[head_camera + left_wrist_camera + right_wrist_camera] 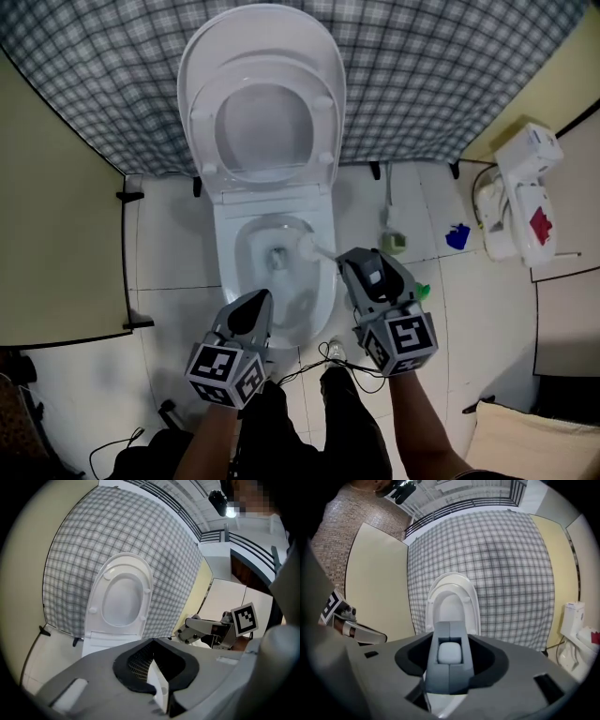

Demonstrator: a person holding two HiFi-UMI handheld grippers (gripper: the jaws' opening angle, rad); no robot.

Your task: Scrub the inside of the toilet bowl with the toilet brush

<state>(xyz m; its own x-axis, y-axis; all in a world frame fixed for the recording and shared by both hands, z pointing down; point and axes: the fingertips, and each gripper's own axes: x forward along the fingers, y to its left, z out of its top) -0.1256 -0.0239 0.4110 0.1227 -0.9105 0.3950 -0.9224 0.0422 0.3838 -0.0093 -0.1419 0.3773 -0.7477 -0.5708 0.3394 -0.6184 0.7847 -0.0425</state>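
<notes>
Head view: the toilet (225,258) stands against a grey plaid cloth (450,75), with its lid and seat (262,94) tipped up and the bowl open. The toilet brush (314,249) has its white head down inside the bowl, and its handle slants back to the right gripper (352,261), which clamps it. The left gripper (261,298) hangs over the bowl's front rim. Its jaws taper together to a point with nothing between them. A small blue object (457,236) lies on the white floor tiles to the right, near a white appliance (520,192).

Left gripper view: the raised lid and seat face the camera, with the right gripper's marker cube (245,618) off to the right. Nothing sits in this gripper's mouth.

Right gripper view: the grey jaws meet along a centre seam, clenched round the handle's rounded white end. The lid rises straight ahead.
</notes>
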